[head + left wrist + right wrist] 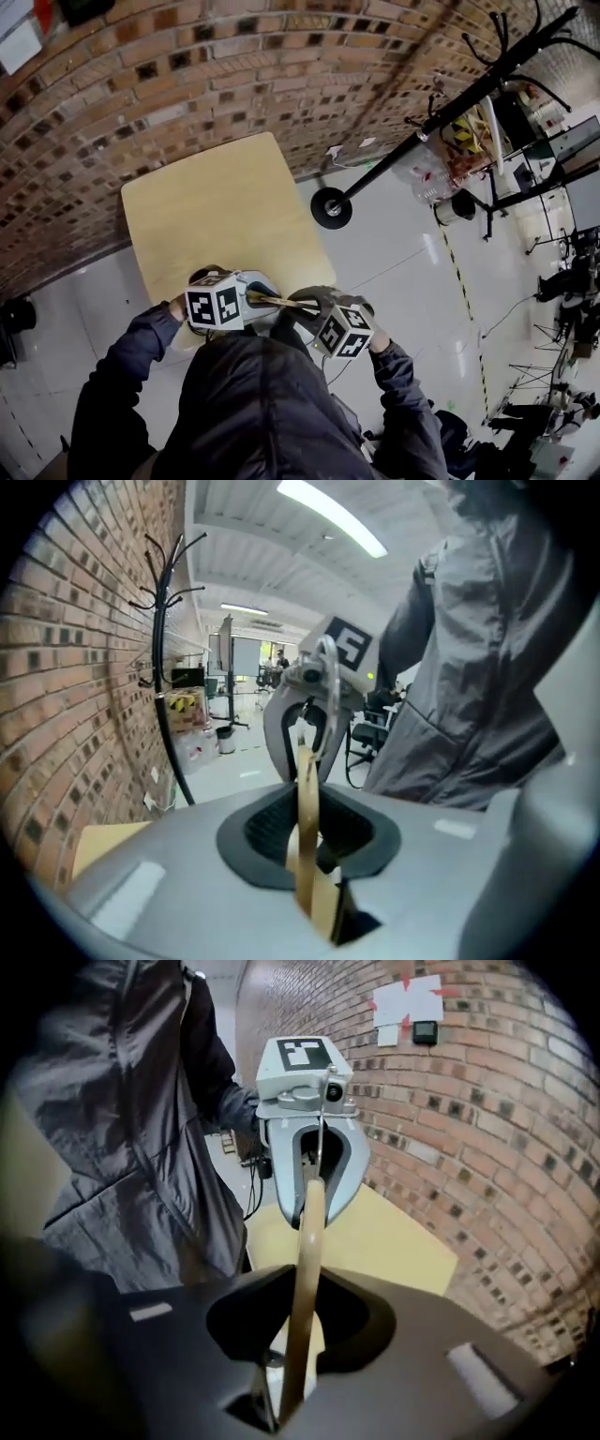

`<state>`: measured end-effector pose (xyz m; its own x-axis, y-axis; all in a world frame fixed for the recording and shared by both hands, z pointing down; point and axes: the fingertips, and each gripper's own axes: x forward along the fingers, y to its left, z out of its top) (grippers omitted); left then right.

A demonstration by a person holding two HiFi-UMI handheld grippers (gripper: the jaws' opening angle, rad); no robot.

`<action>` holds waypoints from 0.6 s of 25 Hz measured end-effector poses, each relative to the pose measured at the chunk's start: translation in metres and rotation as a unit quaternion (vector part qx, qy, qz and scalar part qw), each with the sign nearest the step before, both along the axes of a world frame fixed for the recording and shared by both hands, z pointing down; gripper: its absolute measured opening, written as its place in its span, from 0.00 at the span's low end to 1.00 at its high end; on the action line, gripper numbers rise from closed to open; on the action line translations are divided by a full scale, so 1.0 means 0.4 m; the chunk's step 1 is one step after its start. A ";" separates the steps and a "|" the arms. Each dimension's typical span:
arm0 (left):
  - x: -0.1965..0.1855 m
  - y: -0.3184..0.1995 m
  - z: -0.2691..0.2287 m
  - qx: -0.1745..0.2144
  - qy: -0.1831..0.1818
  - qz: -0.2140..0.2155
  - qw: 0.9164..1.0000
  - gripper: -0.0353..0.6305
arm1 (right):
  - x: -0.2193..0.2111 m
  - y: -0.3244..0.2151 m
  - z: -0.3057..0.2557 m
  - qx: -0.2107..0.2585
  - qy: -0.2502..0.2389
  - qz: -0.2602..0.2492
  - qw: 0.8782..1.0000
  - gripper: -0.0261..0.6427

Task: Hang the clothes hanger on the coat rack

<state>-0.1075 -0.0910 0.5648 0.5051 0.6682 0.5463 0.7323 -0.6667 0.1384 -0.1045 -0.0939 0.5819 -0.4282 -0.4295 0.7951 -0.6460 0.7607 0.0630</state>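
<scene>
Both hands sit close in front of the person's chest, with the left tool (255, 298) and the right tool (309, 309) pointing at each other and tipped downward. Each is clamped tight on one end of the wooden clothes hanger (281, 301), which bridges the short gap between them. Beneath lies a pale wooden counter (225, 202) against a brick wall (187, 66). The black coat rack (441, 117) stands on the glossy floor (403, 272) beside the counter, well apart from the hanger

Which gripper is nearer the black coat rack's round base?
Right. In the head view the right gripper is just below the rack's black round base; the left gripper is farther left.
</scene>
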 end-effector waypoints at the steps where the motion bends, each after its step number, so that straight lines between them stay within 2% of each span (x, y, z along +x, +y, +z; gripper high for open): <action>1: 0.013 0.003 -0.008 0.002 -0.001 0.012 1.000 0.14 | 0.013 0.004 -0.007 0.007 0.012 0.017 1.000 0.14; 4: 0.054 0.022 -0.025 0.007 0.016 0.031 0.999 0.15 | 0.059 0.028 -0.032 0.015 0.021 0.062 0.998 0.13; 7: 0.114 0.032 -0.044 0.008 0.057 0.016 0.998 0.17 | 0.115 0.048 -0.060 0.028 0.017 0.110 0.993 0.13; 9: 0.166 0.031 -0.075 0.005 0.087 -0.002 0.996 0.22 | 0.167 0.067 -0.082 0.034 0.008 0.148 0.988 0.13; 12: 0.251 0.037 -0.153 -0.012 0.134 -0.031 0.990 0.24 | 0.261 0.127 -0.122 0.034 -0.018 0.209 0.977 0.13; 15: 0.329 0.017 -0.231 -0.036 0.175 -0.082 0.980 0.24 | 0.364 0.201 -0.147 0.028 -0.074 0.277 0.957 0.12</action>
<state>0.0243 -0.0841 0.4724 0.7568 0.5932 0.2745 0.6276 -0.7769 -0.0514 0.0411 -0.0134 0.5230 -0.2283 -0.6642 0.7119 -0.9547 0.2959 -0.0301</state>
